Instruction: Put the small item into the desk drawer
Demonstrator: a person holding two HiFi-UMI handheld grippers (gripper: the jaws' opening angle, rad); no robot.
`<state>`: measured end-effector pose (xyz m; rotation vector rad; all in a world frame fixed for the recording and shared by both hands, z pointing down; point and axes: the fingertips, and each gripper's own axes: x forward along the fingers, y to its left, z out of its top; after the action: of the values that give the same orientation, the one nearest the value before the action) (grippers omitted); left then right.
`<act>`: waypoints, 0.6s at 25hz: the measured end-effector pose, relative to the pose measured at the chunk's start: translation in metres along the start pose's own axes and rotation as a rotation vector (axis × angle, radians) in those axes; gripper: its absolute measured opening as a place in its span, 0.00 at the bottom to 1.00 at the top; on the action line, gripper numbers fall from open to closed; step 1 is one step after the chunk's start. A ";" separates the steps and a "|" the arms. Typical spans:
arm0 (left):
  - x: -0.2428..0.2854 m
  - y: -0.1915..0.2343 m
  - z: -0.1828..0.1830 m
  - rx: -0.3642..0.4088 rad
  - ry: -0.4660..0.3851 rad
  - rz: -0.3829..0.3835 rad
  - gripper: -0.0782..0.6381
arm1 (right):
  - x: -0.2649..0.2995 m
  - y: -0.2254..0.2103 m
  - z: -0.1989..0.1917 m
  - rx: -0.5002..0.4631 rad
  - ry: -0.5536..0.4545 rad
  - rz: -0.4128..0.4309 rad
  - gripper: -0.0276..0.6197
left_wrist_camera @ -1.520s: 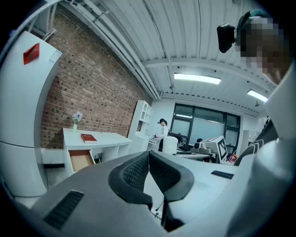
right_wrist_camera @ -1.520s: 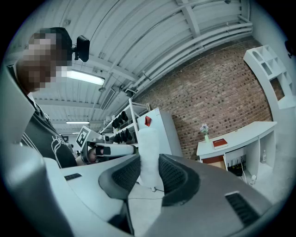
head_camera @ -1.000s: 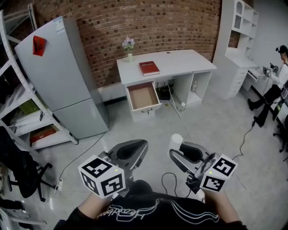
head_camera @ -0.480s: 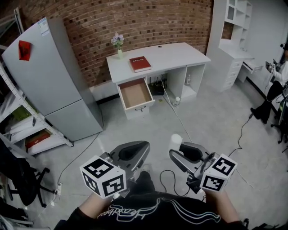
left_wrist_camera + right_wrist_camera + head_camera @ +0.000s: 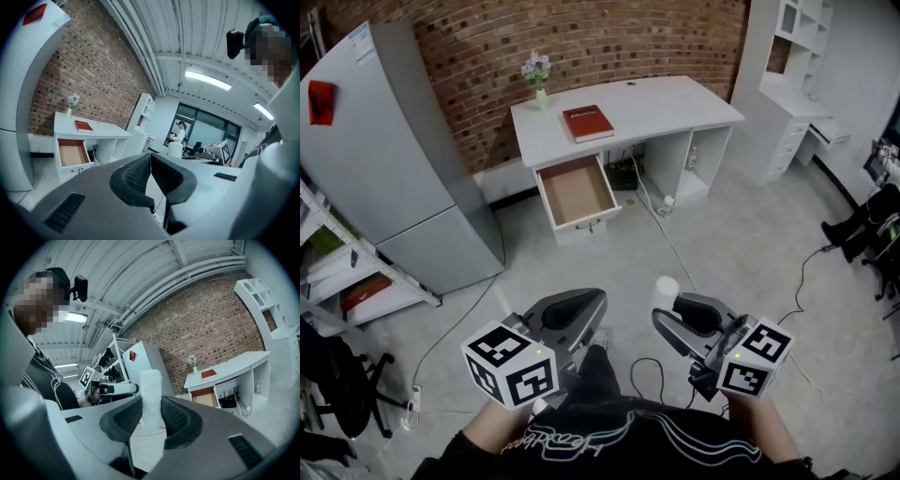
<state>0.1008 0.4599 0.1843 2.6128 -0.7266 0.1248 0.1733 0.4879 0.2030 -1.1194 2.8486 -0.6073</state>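
Observation:
My right gripper [image 5: 668, 302] [image 5: 151, 414] is shut on a small white cylinder [image 5: 667, 289] [image 5: 151, 397], which stands upright between the dark pads. My left gripper [image 5: 598, 302] [image 5: 151, 171] is shut with nothing in it; its pads meet. Both are held low in front of me, well short of the white desk [image 5: 661, 103] [image 5: 243, 361]. The desk drawer [image 5: 575, 192] [image 5: 71, 152] [image 5: 205, 397] is pulled out at the desk's left side, and its brown bottom shows bare.
A red book [image 5: 587, 123] and a small vase of flowers [image 5: 536, 75] sit on the desk. A grey fridge [image 5: 389, 159] stands left of it, metal shelving [image 5: 333, 272] further left. Cables [image 5: 661, 230] trail across the floor. White cabinets [image 5: 792, 70] and a seated person [image 5: 872, 202] are at right.
The desk and drawer have shifted left and slightly nearer in the head view as I walk. Both grippers keep their pose and the cylinder stays gripped.

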 end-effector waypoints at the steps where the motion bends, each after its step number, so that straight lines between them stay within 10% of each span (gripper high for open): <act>1: 0.005 0.013 0.004 -0.010 0.002 0.002 0.14 | 0.012 -0.008 0.004 0.004 0.007 0.002 0.25; 15: 0.128 0.264 0.106 -0.086 0.057 0.053 0.14 | 0.229 -0.200 0.084 0.053 0.126 -0.012 0.25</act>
<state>0.0735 0.1503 0.2117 2.4984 -0.7645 0.1794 0.1473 0.1746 0.2259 -1.1297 2.9118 -0.7766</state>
